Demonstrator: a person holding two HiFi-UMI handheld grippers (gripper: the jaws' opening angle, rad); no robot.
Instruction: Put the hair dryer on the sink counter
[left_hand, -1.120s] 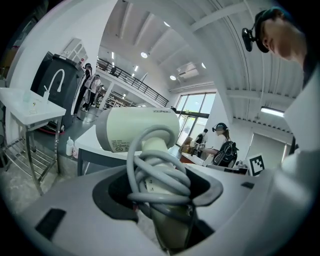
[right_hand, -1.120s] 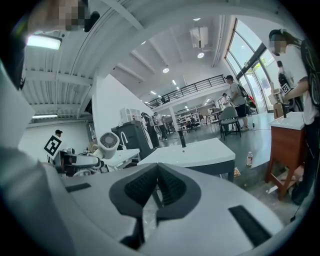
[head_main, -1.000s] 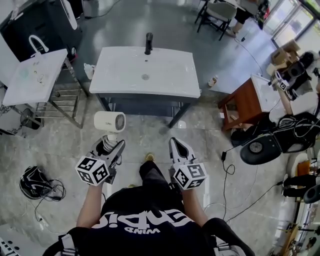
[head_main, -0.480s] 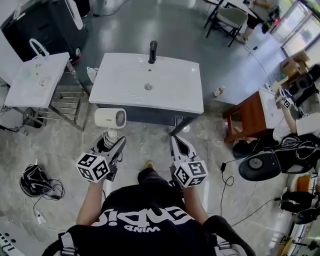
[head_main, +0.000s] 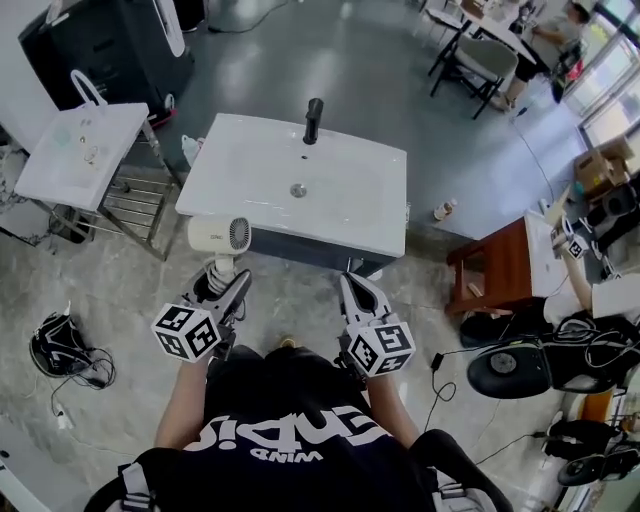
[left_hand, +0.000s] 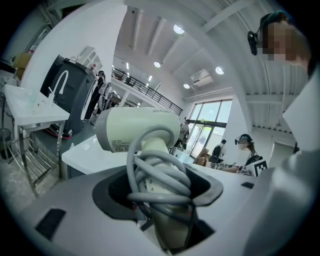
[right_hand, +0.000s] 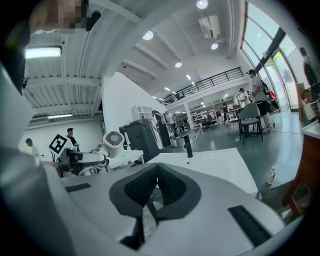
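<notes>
One hair dryer (head_main: 220, 235) in play, and it is up in the left tool (head_main: 224, 287). The jaws are clamped on its handle, pads pressing either side. The body is a smooth, matte cream barrel lying sideways, with a round slotted grille on its right end. A pale grey cord (left_hand: 159, 176) is wound in several loops round the handle, rubbery and thick, bunched right where the tool grips it.

From the head view the dryer hangs at the near left corner of the sink bench (head_main: 250, 160), overlapping its front edge. It is in the tool, not resting on the top.

The sink bench is one glossy white slab, rectangular with rounded corners and a shallow basin. It carries one black cylindrical faucet (head_main: 314, 120) at the back and one small round metal drain (head_main: 298, 190) in the middle, over a dark cabinet.

The right tool (head_main: 357, 291) is over the floor, just short of the bench's front edge. Its two dark ribbed pads are pressed together with nothing between them.

Two tools, then, each with one black-and-white marker cube. The floor is polished grey stone tile.
</notes>
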